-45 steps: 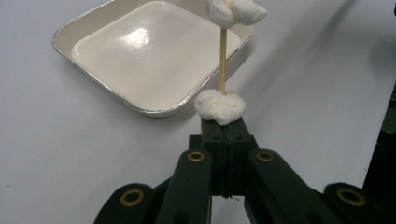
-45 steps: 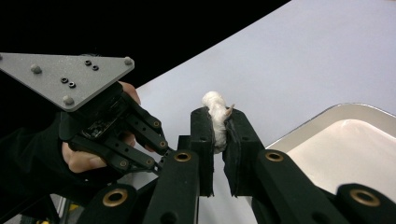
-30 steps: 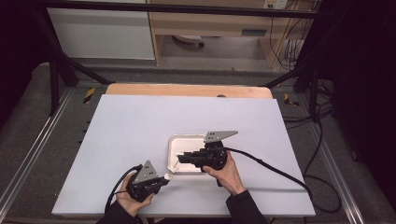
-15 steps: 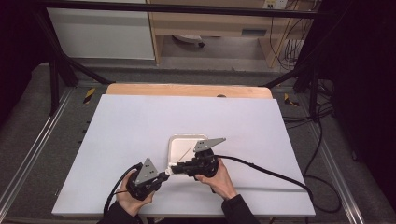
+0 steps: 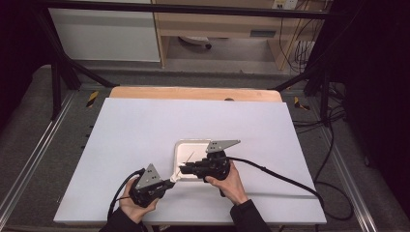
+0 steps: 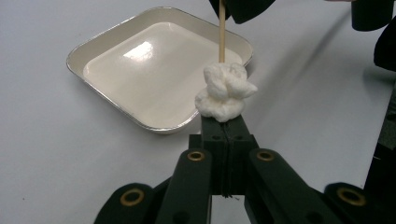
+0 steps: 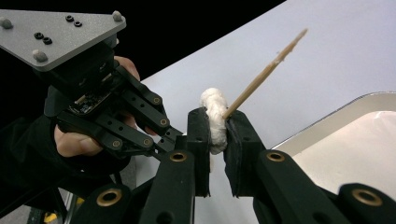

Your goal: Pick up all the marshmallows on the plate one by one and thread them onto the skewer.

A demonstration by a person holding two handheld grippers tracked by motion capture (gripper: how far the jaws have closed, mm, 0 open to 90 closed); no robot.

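We scan every surface and find nothing we can read: no lettering, brand, number or sign anywhere. A small label sits on the wooden shelf (image 5: 263, 34) at twelve o'clock, but its print is too small and blurred to make out.

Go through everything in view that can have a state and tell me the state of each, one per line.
Left gripper: shut, pinching the bottom of the cotton wad.
Right gripper: closed on the cotton wad and stick.
Cotton wad: on the stick, gripped from both sides.
Wooden stick: run into the wad, tilted.
Foil tray: empty, flat on the table.
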